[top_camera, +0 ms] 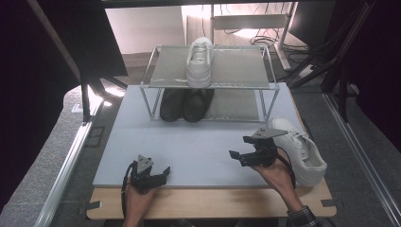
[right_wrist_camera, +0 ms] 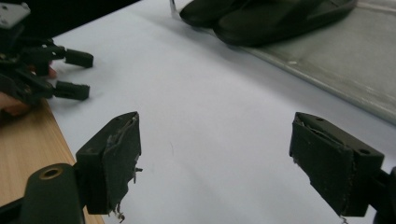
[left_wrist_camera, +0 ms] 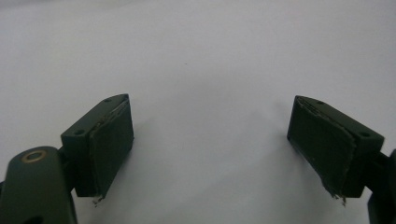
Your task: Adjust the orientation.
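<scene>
— Where does the loose white sneaker (top_camera: 299,149) lie?

— At about four o'clock on the desk (top_camera: 198,146), on its sole, toe toward the rack. The right tool (top_camera: 242,150) hangs just beside it on the nine o'clock side, not touching it, jaws spread wide with only bare mat between them. It points away from the shoe, toward the left tool (top_camera: 161,174), so I'd judge the first job is to swing it round to face the sneaker.

— And the left one?

— Resting at seven o'clock, near the desk's front edge, jaws spread too, nothing between them. It can stay put.

— Where should the right tool bite?

— Probably the heel collar or the side wall near the laces — a soft upper folds under a shallow pinch, so go deep before closing. The mate (top_camera: 200,60) stands on the top shelf of the wire rack (top_camera: 257,66) at twelve o'clock, with free mesh at its three o'clock side, which looks the natural place.

— Any snags?

— The rack's front rail — lift clear of it. The dark shoes (top_camera: 185,104) on the lower shelf are out of the way.
</scene>
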{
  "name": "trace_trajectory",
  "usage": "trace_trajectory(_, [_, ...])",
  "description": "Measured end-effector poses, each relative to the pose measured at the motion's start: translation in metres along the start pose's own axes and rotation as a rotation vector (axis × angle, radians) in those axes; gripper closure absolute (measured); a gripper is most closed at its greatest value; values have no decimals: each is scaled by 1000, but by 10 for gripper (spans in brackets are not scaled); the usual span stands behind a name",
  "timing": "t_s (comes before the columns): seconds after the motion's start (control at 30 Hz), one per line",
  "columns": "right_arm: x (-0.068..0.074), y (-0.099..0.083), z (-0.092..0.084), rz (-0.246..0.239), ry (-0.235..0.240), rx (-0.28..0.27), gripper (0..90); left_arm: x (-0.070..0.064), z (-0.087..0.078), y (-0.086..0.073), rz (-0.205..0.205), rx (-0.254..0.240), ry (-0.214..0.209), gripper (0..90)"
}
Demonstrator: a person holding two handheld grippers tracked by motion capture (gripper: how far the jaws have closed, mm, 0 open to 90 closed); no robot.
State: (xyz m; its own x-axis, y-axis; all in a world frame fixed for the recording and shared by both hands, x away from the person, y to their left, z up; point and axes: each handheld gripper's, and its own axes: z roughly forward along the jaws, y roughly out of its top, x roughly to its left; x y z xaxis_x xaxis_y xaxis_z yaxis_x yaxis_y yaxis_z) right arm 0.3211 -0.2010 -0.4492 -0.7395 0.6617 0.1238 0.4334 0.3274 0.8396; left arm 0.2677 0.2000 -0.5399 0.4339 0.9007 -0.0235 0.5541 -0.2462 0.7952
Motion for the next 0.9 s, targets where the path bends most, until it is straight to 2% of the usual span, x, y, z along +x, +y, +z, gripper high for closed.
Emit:
trace_trajectory(0.13, [-3,-12,-5,-44,-31,15,174,0,0,0,0,0,0,143])
trace_trajectory(0.4, [-6,-32,-14,-5,-33,68,144,0,0,0,0,0,0,144])
trace_trajectory(0.57, [-5,-40,-20,-14,-42,103,148,0,0,0,0,0,0,144])
trace_trajectory(0.63, [-5,-42,-22,-24,-59,118,186,0,0,0,0,0,0,144])
trace_trajectory(0.8, [-8,-46,-32,-11,-68,150,410,0,0,0,1,0,0,144])
trace_trajectory(0.9, [-10,-49,-38,-3,-78,151,511,0,0,0,1,0,0,144])
